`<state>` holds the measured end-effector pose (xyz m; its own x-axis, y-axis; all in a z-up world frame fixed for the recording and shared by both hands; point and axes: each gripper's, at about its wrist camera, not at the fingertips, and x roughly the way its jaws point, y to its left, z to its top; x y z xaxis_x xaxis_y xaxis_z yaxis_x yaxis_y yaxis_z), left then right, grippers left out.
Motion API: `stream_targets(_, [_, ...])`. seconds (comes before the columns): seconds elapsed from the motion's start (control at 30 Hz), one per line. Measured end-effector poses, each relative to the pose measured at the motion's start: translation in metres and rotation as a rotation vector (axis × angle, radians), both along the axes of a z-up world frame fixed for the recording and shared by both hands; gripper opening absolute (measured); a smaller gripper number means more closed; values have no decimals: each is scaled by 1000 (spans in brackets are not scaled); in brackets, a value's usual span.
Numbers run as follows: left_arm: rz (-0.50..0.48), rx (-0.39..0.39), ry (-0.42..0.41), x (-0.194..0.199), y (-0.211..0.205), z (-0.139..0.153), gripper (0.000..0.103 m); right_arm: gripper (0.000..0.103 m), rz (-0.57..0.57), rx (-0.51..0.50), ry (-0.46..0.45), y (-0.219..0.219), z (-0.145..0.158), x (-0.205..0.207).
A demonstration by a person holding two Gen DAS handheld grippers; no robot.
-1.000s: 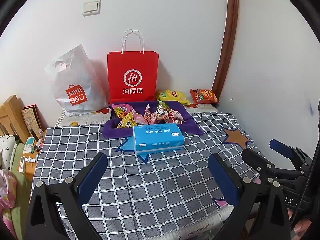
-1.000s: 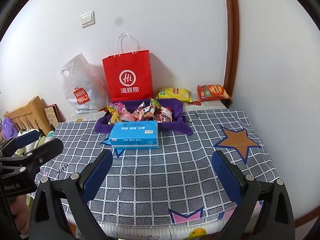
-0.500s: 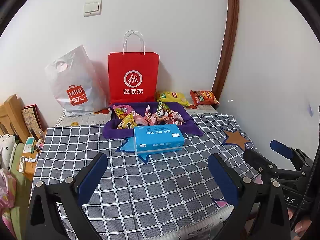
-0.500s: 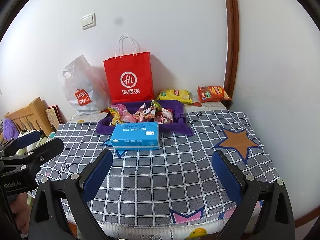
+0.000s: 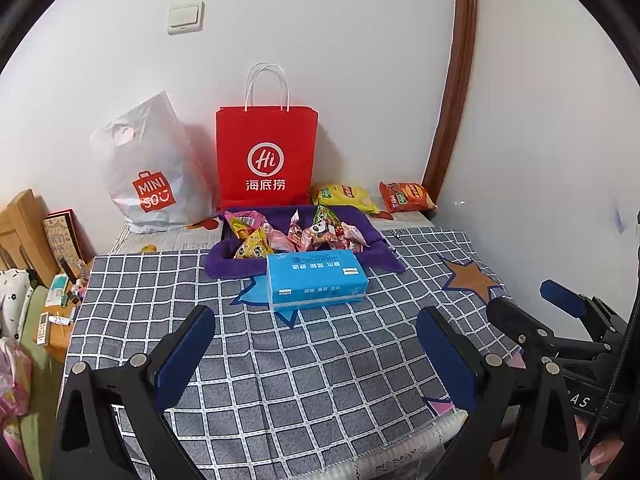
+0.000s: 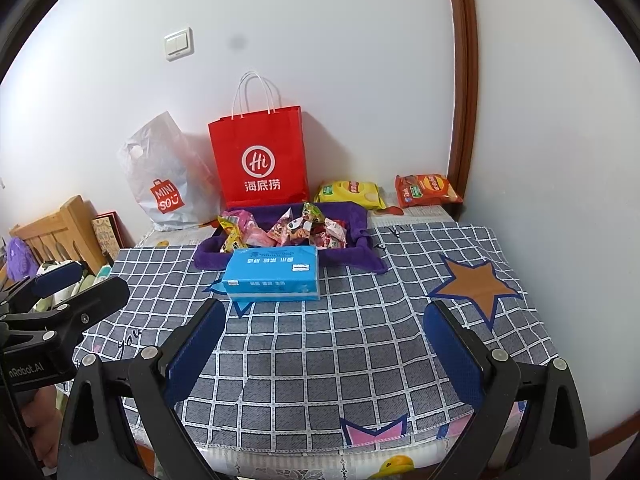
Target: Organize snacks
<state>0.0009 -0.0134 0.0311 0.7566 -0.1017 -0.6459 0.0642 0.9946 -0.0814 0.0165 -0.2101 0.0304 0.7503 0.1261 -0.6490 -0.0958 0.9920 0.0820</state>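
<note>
Snacks (image 5: 304, 234) in small bright wrappers lie heaped in a purple tray (image 5: 224, 258) toward the far side of the table (image 5: 280, 360), well beyond both claws.

Nearest the cameras, the left claw (image 5: 316, 354) hangs over the near edge of the table with its 2 blue-padded fingers (image 5: 184, 356) spread wide and nothing between them. The right claw (image 6: 326, 354) hangs there too, its fingers (image 6: 454, 354) equally wide apart and holding nothing. Each shows at the edge of the other's view: the right claw (image 5: 560, 308) low on the right side of the left wrist view, the left claw (image 6: 68, 288) low on the left side of the right wrist view.

A grey checked cloth with star patches covers the table. Past the claws, a blue tissue pack (image 5: 316, 280) lies flat on the cloth, touching the near rim of the tray.

Behind the tray, a red paper bag (image 5: 266, 156) with white handles stands upright against the wall. A white plastic bag (image 5: 152, 168) with a red logo slumps just beside it on the left. To the right of the red bag lie 2 chip bags, apart from the tray: a yellow chip bag (image 5: 344, 196) and, nearer the corner, an orange chip bag (image 5: 406, 196).
</note>
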Motion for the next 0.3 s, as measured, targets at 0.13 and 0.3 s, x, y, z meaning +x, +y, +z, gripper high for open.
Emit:
stream_targets(0.13, [0,0,-1,0,0,0,101,98,4,-2,-7,0,2,-3])
stream_targets(0.3, [-4,3,-5,0,-1,1,102,98,30,31,-16,0,5,-5])
